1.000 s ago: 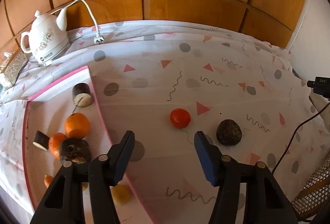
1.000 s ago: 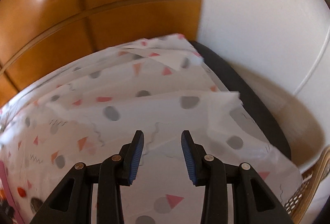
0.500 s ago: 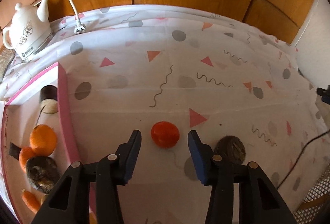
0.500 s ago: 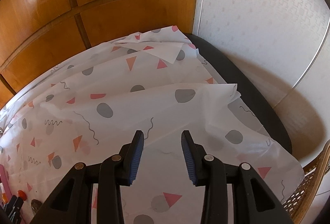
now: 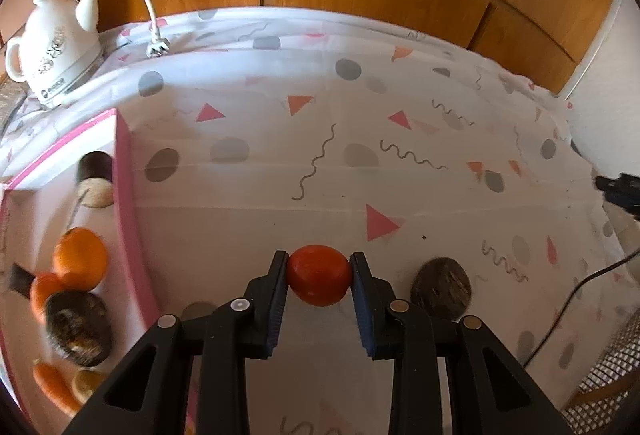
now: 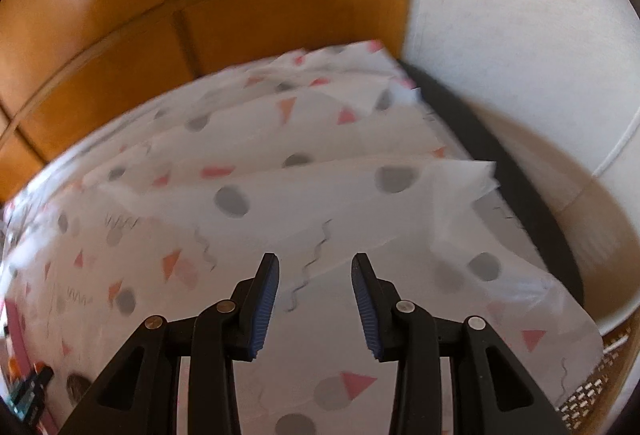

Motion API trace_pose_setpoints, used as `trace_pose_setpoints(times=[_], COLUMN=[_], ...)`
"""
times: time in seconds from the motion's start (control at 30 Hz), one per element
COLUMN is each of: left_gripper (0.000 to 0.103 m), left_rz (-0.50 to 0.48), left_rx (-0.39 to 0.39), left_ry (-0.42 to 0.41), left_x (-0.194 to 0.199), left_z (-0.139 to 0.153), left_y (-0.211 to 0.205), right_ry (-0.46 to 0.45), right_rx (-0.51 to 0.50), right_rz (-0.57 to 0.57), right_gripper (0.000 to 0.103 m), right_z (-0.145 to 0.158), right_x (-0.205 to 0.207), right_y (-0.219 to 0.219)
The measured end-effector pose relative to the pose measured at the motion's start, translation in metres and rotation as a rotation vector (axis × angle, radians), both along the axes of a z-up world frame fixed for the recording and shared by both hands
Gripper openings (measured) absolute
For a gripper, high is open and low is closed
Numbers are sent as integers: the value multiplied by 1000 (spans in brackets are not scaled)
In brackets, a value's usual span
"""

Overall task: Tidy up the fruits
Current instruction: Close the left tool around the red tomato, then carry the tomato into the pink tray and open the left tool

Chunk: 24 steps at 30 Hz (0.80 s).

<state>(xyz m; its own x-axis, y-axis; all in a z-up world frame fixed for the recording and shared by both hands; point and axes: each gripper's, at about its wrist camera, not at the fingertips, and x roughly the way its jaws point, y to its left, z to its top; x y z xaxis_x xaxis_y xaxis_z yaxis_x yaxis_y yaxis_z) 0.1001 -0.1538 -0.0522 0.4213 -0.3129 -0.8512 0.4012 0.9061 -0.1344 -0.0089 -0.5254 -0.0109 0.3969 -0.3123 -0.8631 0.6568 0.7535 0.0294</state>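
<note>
I am pinching the red fruit point(image 5: 319, 280) in my left hand-held gripper point(image 5: 319, 275); being round, it is risking slipping out sideways; my right hand-held gripper point(image 6: 315, 299) is idling spread.

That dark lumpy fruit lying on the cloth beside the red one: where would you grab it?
Across its widest middle, I'd guess, coming down from above. The dark fruit lies low and rounded on the tablecloth, with bare cloth on its far and right sides, though the left gripper crowds its near-left side.
</note>
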Motion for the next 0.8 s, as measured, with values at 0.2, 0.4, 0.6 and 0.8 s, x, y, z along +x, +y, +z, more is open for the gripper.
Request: trace_pose_setpoints(times=[0.2, 0.4, 0.6, 0.8], left_gripper=[31, 31, 31, 31], left_rz=[42, 154, 311, 454], left_rx=[-56, -90, -93, -72], left_ry=[-32, -94, -133, -149], left_x=[-13, -26, -34, -41], left_z=[23, 47, 59, 56], left_y=[27, 82, 150, 202], right_ry=[55, 50, -11, 89], right_rx=[-41, -85, -186, -294], right_rz=[138, 134, 368, 621], right_gripper=[38, 38, 38, 38], right_z=[-7, -3, 11, -10], right_x=[17, 14, 27, 39], right_y=[29, 34, 83, 140])
